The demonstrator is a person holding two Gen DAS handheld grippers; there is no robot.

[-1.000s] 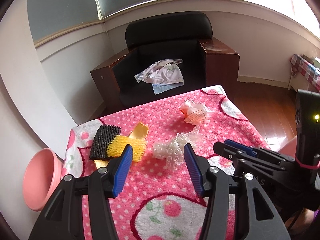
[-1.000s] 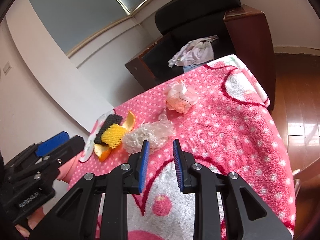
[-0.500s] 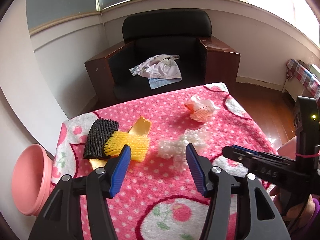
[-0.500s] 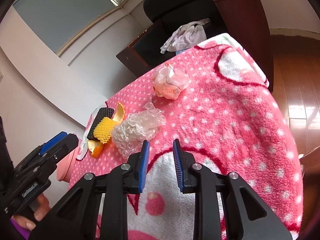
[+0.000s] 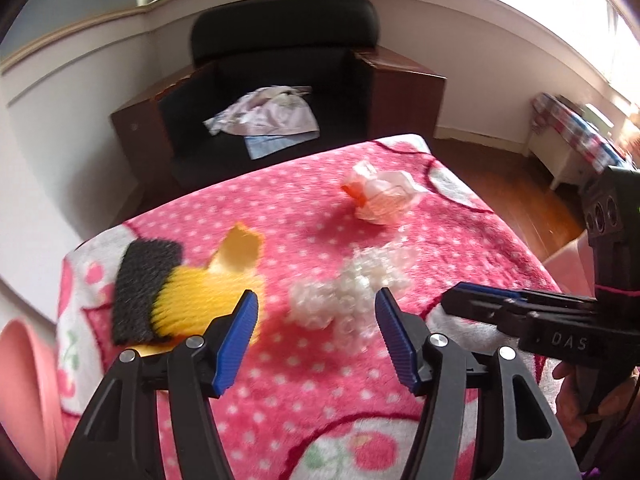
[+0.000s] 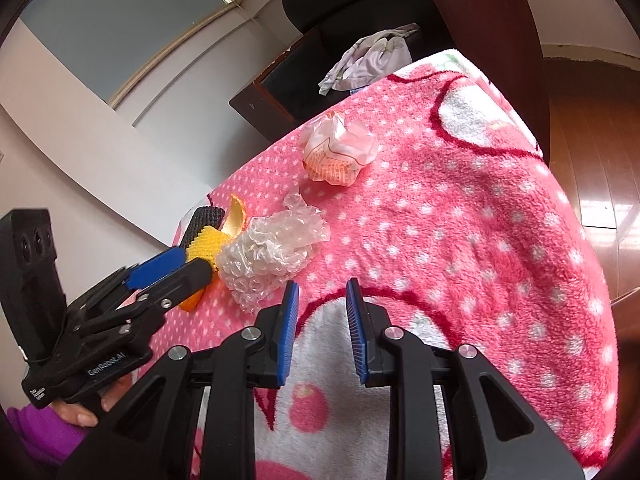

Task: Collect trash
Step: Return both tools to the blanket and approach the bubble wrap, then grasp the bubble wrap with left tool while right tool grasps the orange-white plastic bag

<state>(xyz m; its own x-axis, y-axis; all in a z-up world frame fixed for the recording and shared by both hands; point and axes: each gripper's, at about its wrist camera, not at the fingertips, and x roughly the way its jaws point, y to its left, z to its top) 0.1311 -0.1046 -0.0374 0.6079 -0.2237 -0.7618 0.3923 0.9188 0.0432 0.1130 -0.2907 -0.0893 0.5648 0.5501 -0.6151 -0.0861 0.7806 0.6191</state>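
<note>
Bubble wrap [image 5: 352,296] crinkled, clear; foam net [image 5: 200,300] yellow, ribbed; blanket [image 5: 320,380] fluffy.

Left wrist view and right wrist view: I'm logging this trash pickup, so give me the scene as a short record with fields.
surface: pink polka-dot blanket
trash on it: bubble wrap, crumpled wrapper, yellow foam net, black foam net, orange peel
left gripper: open, empty, jaws just widened, the bubble wrap framed between its fingers
right gripper: open, narrower gap, empty, over the blanket
bin: pink rim past the blanket's left edge
background: black armchair with cloth on its seat
</note>
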